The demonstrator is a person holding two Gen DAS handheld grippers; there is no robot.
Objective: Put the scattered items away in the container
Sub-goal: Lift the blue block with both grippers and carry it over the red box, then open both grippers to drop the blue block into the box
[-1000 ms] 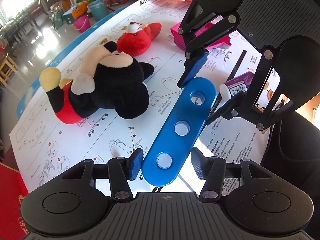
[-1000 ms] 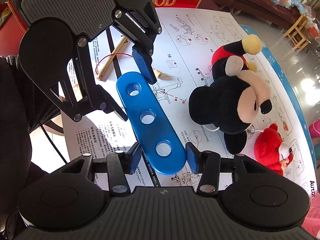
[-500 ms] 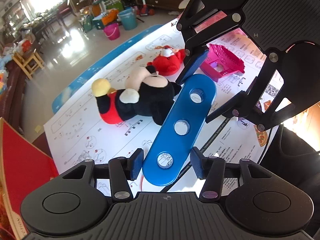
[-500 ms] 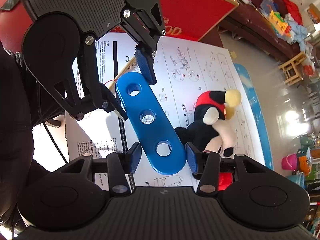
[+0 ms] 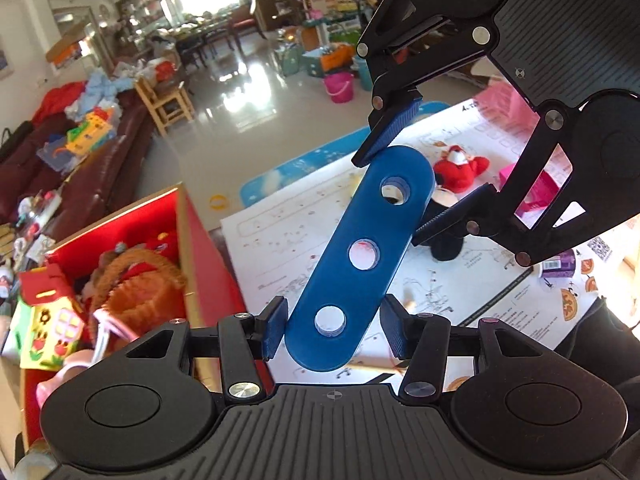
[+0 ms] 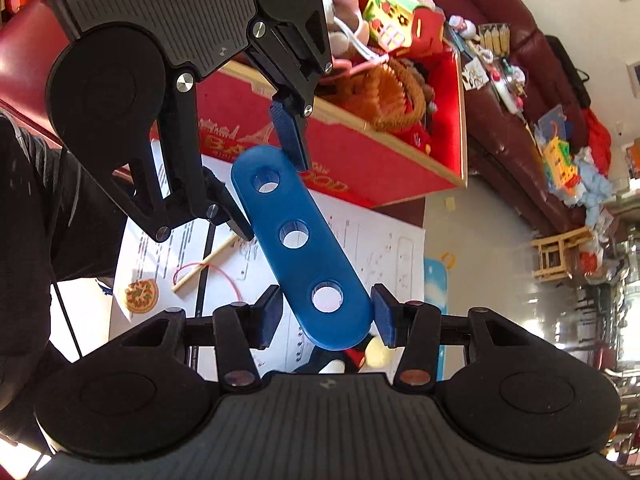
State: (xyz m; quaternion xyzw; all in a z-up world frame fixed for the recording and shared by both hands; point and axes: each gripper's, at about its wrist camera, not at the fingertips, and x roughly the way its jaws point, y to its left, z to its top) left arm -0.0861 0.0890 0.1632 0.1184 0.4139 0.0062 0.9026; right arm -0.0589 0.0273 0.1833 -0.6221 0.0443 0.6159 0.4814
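The black plush mouse (image 5: 444, 240) sits mostly hidden beyond the left hand-held gripper (image 5: 334, 330), behind the blue three-hole bar (image 5: 362, 254) and the pads of the right hand-held gripper (image 5: 424, 188). From the right wrist, only its yellow foot (image 6: 376, 354) and a bit of white show, just beneath that gripper's near pad. The purple tube (image 5: 558, 269) is half covered by the right gripper's linkage. The red box (image 5: 192, 240) is cut off by the left edge, its contents blurred. The bench sheet's (image 5: 300, 248) print is too small to read.
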